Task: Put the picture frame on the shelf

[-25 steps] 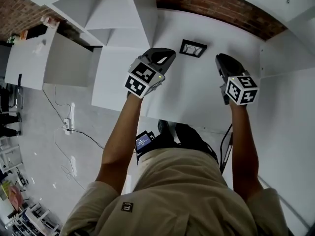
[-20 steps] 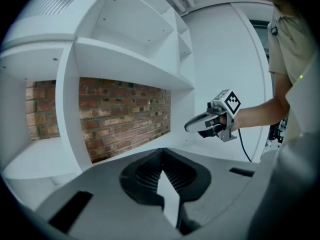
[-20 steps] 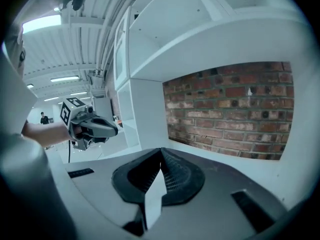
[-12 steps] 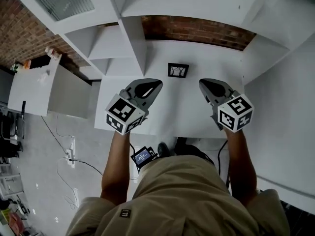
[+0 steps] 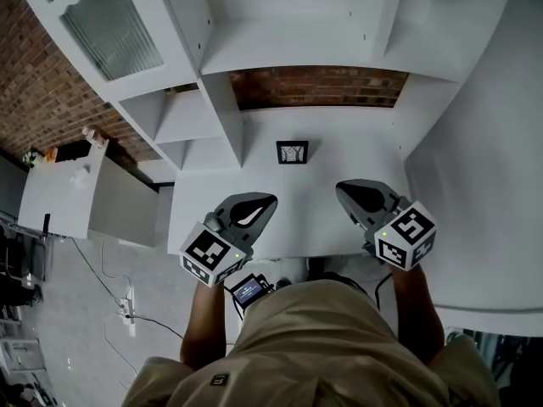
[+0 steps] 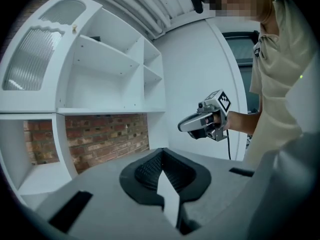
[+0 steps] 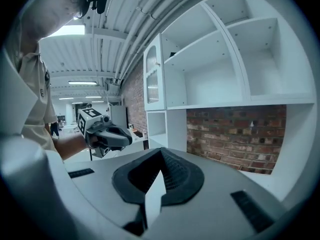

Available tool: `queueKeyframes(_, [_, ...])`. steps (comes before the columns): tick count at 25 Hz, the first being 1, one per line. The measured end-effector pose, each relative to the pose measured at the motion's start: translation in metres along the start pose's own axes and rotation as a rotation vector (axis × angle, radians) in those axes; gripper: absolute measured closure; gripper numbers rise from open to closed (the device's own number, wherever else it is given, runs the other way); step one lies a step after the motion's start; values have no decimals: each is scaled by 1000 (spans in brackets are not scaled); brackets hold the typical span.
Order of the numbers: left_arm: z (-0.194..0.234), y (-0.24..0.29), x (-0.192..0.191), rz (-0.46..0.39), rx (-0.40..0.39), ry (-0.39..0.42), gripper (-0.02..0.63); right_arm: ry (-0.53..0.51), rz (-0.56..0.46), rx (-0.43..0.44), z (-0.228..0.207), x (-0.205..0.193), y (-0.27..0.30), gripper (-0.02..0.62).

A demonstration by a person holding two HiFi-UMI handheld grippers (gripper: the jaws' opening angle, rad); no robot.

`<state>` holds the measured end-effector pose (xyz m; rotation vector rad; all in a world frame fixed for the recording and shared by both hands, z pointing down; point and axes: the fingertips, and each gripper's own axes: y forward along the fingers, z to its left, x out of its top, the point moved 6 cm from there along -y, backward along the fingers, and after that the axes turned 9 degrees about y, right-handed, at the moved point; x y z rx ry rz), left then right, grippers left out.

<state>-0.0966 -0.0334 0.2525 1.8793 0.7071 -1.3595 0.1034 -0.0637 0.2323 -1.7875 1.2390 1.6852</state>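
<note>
Where the white shelf [image 5: 356, 138] opens onto a brick wall [image 5: 314, 87], the picture frame [image 5: 292, 152] sits on the shelf's board, near its middle and a little in front of the bricks. Whether it lies flat or leans cannot be told from above. Nearer the person, the left gripper [image 5: 261, 203] and the right gripper [image 5: 346, 192] hover side by side over the board's front edge, well apart from the frame. Each has its jaws pressed together with nothing between them. A glass-fronted door [image 5: 110, 28] shows at upper left.
</note>
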Motion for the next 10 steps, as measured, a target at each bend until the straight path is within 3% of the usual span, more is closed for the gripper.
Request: queueKeyframes(10, [-15,-11,11,-16,-8,19,600,-20,-12,-20,21,7,-29,592])
